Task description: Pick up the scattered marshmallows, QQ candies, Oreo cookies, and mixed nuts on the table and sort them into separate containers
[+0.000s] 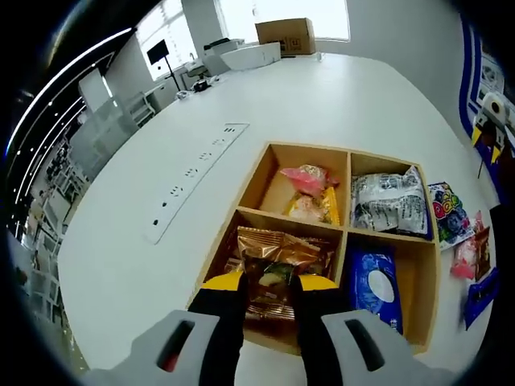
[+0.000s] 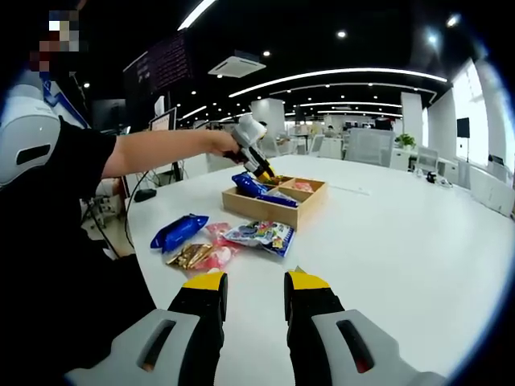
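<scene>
Left claw (image 1: 269,283) pinches a brown nut packet (image 1: 272,265) over the wooden box's (image 1: 348,232) lower-left compartment. Right claw (image 2: 254,283) hangs spread, empty, above the desk (image 2: 402,233); loose packets (image 2: 217,237) lie mid-frame.

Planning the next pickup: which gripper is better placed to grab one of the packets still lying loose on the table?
Right. The right gripper is open and faces the loose packets; the left gripper is shut on a brown packet over the wooden box.

A brown-gold nut packet (image 1: 273,265) sits between yellow-tipped black jaws. The wooden tray (image 1: 346,232) holds blue (image 1: 372,285), pink-yellow (image 1: 310,193) and silver-white packets (image 1: 390,201).
</scene>
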Demonstrator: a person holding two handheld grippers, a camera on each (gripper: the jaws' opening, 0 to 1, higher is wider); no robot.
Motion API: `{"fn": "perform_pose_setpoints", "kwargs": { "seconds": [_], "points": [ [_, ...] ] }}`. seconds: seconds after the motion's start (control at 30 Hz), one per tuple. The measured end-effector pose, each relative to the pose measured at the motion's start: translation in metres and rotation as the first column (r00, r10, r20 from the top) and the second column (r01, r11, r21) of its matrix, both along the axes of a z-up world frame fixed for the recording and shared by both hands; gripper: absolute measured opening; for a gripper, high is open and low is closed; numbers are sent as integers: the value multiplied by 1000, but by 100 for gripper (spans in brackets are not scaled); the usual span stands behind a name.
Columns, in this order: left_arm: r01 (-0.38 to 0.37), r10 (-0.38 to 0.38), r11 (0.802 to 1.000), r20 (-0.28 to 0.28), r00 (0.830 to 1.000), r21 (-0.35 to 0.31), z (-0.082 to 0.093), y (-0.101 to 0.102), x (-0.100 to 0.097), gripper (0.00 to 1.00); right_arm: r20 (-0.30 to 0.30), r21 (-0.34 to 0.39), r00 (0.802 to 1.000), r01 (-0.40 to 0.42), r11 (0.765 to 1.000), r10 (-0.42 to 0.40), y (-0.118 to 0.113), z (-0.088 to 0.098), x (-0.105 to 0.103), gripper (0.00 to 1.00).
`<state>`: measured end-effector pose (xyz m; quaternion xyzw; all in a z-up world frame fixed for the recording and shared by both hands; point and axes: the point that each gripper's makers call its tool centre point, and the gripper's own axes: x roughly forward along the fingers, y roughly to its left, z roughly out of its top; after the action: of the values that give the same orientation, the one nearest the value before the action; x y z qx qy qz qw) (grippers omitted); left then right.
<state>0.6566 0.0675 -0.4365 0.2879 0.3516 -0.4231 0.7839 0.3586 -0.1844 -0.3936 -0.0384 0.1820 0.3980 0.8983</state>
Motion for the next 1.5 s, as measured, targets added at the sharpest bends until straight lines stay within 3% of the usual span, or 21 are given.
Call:
{"fn": "perform_pose_setpoints", "kwargs": {
  "seconds": [0.2,0.33,0.47,0.87,1.5],
  "points": [
    [-20,20,1000,0,1000,18,3,5,-3,35,8,-4,1000,-5,1000,5,2,3,-2,25],
    [-25,24,999,34,999,31,9,7,-2,47,12,-9,1000,-5,1000,5,3,4,-3,25],
    [-51,52,998,39,998,-32,26,8,-3,57,25,-10,1000,-13,1000,13,7,9,-5,25],
    [-90,101,983,62,993,-162,63,16,-17,56,41,-13,998,-47,999,47,22,16,-10,25],
    [-129,155,949,70,986,-287,85,32,-57,55,81,-52,990,-111,992,115,45,29,-24,25]
  ]
}}
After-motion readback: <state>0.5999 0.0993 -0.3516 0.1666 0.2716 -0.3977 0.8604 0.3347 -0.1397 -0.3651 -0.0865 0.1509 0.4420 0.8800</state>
